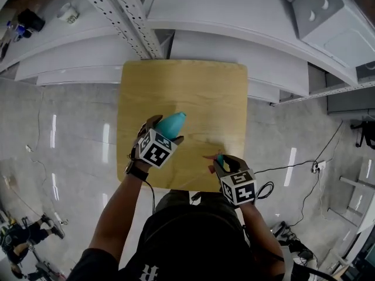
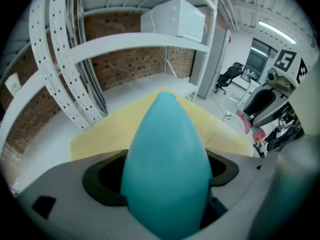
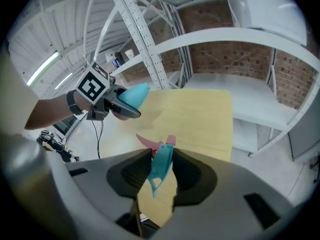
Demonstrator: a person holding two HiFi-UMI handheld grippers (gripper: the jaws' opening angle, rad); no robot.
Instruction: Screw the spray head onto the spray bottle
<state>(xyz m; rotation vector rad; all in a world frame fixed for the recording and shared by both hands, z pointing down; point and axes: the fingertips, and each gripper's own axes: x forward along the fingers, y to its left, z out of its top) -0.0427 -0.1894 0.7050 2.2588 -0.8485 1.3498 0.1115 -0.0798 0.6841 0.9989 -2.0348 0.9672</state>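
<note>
Head view, looking steeply down: a square, light wooden table (image 1: 187, 92) stands on a glossy grey floor (image 1: 70, 133), with white metal shelving (image 1: 234, 16) along the upper edge of the frame. Left of centre, the left hand-held gripper (image 1: 170, 132) is closed on a teal, smooth plastic spray bottle (image 1: 171, 123), whose tapered end points toward the upper right. In the left gripper view the bottle fills the gap between the jaws, and both pads press on its sides. Lower right of centre, the right hand-held gripper (image 1: 219, 163) is closed on a teal plastic spray head with a pink trigger (image 1: 218, 157). In the right gripper view its thin teal body is pinched between the pads and the pink part projects beyond them. Bottle and spray head are apart, both held over the table's near half.
</note>
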